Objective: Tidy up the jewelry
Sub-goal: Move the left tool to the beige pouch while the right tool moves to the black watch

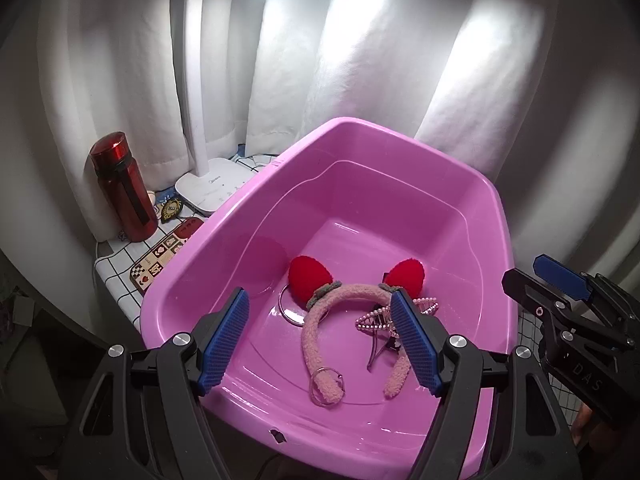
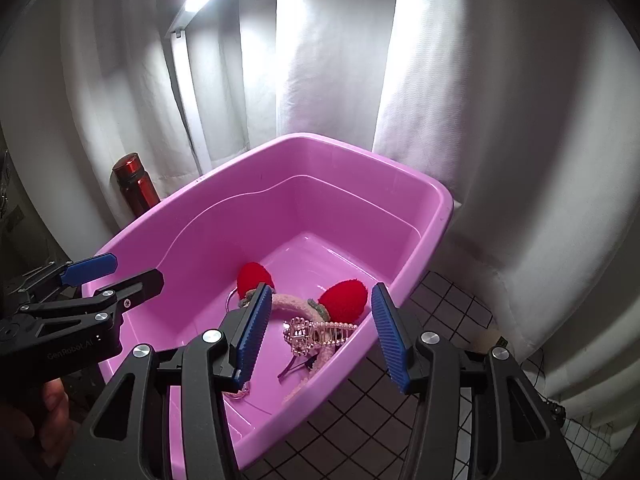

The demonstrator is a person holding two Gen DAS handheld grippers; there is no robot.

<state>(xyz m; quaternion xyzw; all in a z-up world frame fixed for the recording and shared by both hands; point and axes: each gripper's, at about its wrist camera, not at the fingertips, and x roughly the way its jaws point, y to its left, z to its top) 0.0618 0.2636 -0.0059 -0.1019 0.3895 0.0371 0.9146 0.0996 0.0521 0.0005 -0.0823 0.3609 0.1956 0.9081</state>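
A fuzzy pink headband (image 1: 320, 332) with two red pom ears lies in the pink tub (image 1: 400, 152), beside a pearly hair claw (image 2: 316, 332) and a metal ring (image 1: 326, 386). Left gripper (image 1: 320, 344) and right gripper (image 2: 316, 336) hover spread, empty — a dark clip under the claw is unclear.

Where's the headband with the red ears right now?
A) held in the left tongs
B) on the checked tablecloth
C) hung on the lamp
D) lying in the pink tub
D: the headband lies on the floor of the pink tub beside a pearl hair claw, while the left tongs and right tongs are both open and empty above it.
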